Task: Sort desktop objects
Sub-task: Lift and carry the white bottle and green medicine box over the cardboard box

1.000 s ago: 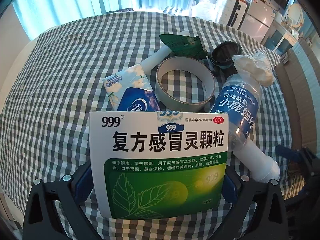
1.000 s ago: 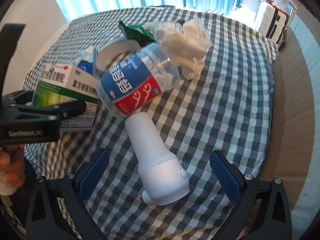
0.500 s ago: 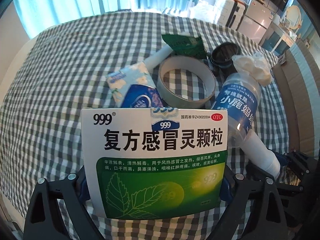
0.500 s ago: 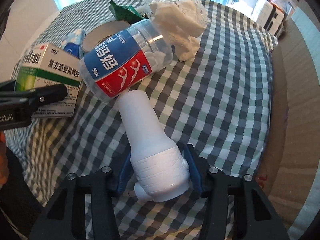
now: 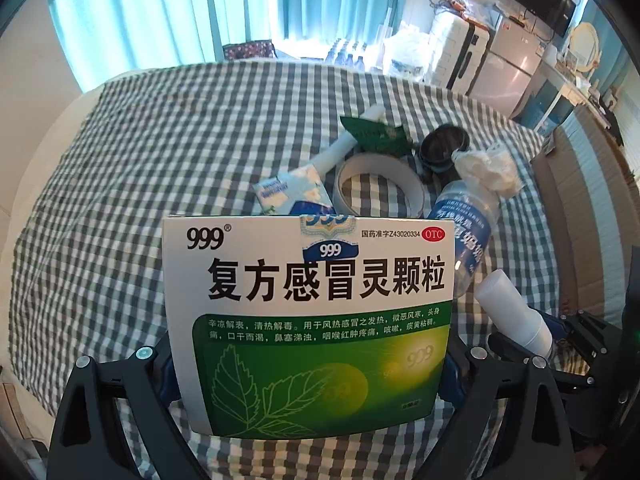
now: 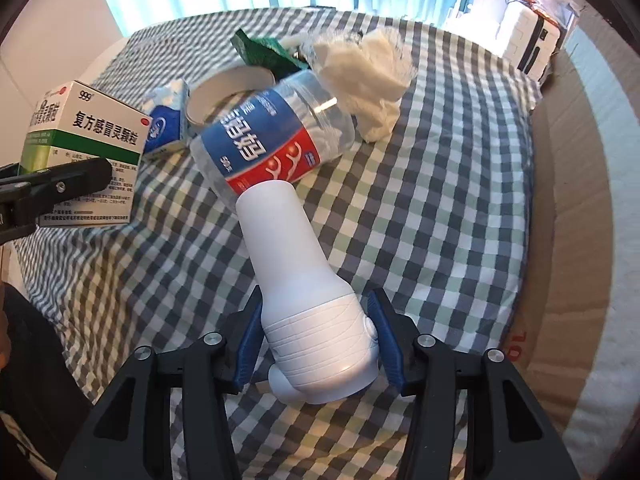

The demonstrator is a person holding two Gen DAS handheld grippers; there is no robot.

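My left gripper (image 5: 310, 364) is shut on a white and green medicine box (image 5: 308, 320), its pads pressed on the box's two sides, held upright above the checked cloth (image 5: 120, 220). From the right wrist view the same box (image 6: 86, 136) shows at the left. My right gripper (image 6: 316, 340) is shut on the wide end of a white bottle (image 6: 296, 280). The bottle's narrow end points at a clear floss jar (image 6: 272, 136) with a blue and red label, which lies on its side.
Behind the box lie a tissue pack (image 5: 288, 194), a tape ring (image 5: 380, 188), a green packet (image 5: 376, 136), a white tube (image 5: 344, 148), a black round lid (image 5: 444, 146) and crumpled tissue (image 5: 488, 168). A cardboard box (image 6: 568, 200) borders the cloth on the right.
The right gripper's jaws closed onto the white bottle's wide end. The left gripper rose with the medicine box, so the cloth and the clutter look farther away.
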